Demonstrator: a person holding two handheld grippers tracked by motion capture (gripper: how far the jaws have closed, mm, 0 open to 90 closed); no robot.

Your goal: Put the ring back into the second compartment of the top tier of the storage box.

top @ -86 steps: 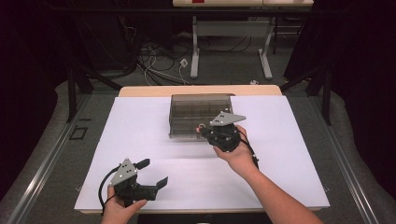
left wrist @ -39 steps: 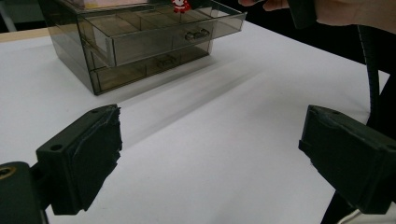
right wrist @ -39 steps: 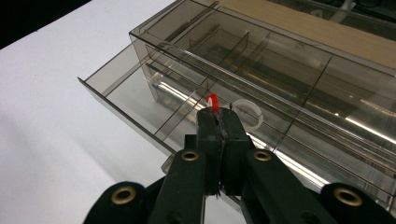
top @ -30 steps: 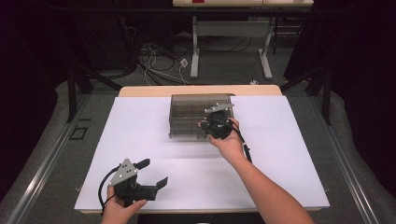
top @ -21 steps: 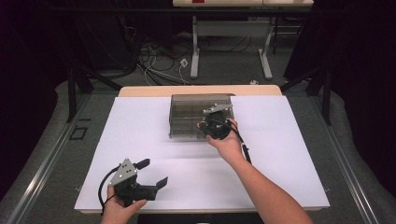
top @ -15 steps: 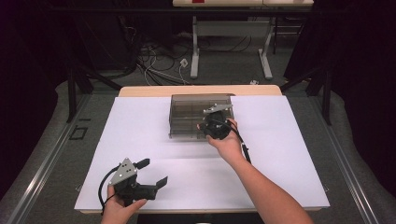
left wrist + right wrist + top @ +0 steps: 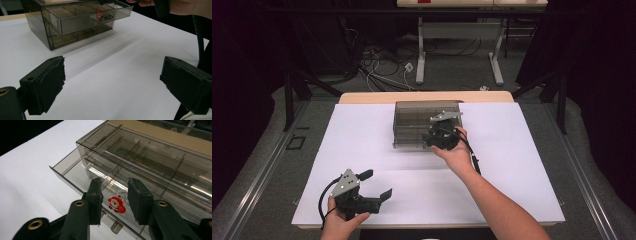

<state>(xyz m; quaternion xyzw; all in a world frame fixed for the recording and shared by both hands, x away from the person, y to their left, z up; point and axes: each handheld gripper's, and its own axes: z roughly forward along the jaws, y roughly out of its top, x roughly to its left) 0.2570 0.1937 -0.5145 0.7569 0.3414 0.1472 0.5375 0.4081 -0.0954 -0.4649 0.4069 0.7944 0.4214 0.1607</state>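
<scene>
A smoky see-through drawer box (image 7: 412, 125) stands at the back middle of the white sheet. Its top drawer (image 7: 72, 170) is pulled out. A small red Santa charm (image 7: 116, 205) with a metal clip lies in that drawer (image 7: 99, 13). My right gripper (image 7: 432, 137) hangs over the drawer's right end. Its jaws (image 7: 113, 192) have just been opening and stand apart, the Santa charm below the gap, untouched by the pads. My left gripper (image 7: 377, 183) rests near the front left, wide open (image 7: 112, 82), with nothing between the pads.
The white sheet (image 7: 522, 165) covers the table, with a wooden strip (image 7: 427, 96) at the back. The right gripper's cable (image 7: 200, 37) trails down along the forearm. Beyond the table lie floor cables (image 7: 382, 60) and a desk's legs (image 7: 422, 55).
The right gripper moved forward from the box's front to above the open top drawer and has stayed there. The left gripper has not moved.
</scene>
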